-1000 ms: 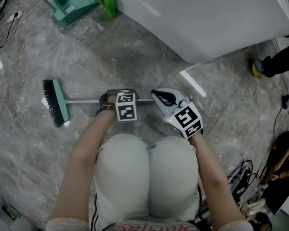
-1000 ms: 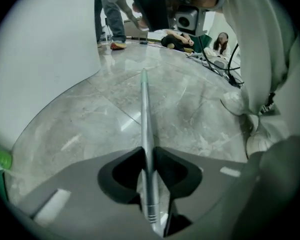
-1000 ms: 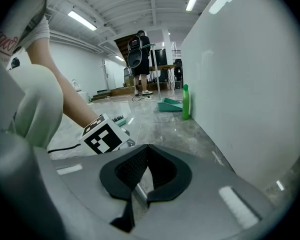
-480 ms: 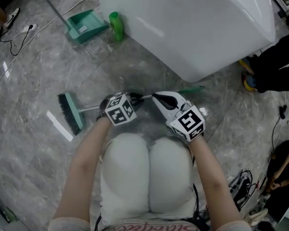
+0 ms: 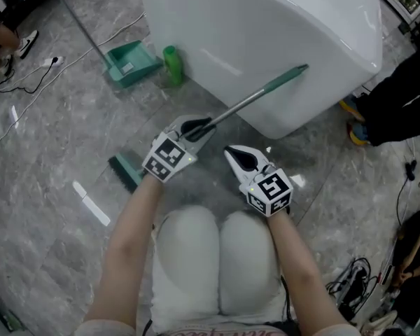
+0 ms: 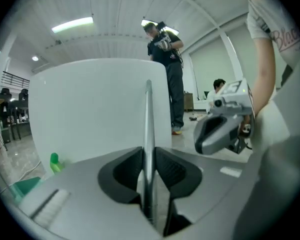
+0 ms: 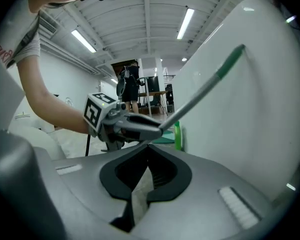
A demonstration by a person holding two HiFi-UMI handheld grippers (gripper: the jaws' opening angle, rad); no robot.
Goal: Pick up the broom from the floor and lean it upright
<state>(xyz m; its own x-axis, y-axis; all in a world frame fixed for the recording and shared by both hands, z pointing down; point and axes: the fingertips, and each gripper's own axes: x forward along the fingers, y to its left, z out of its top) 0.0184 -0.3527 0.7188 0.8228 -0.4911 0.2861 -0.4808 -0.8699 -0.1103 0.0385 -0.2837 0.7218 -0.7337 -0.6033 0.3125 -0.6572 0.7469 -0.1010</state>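
The teal dustpan (image 5: pixel 129 63) lies on the grey floor (image 5: pixel 49 138) with its open side towards the big white tub (image 5: pixel 280 33), and a green bottle (image 5: pixel 172 65) stands just beside it; the tub's inside does not show. The left gripper (image 5: pixel 194 128) reaches forward from a bare forearm, its marker cube turned up to the head view. Its jaws are closed on the metal handle of the broom (image 5: pixel 252 100), which runs straight between the two pads in the left gripper view. The broom slants: its teal head (image 5: pixel 126 171) is low beside the person's left knee, and its green handle end (image 5: pixel 294 73) is raised in front of the tub wall. The right gripper (image 5: pixel 232 152) hangs near, apart from the handle, jaws together with nothing between them
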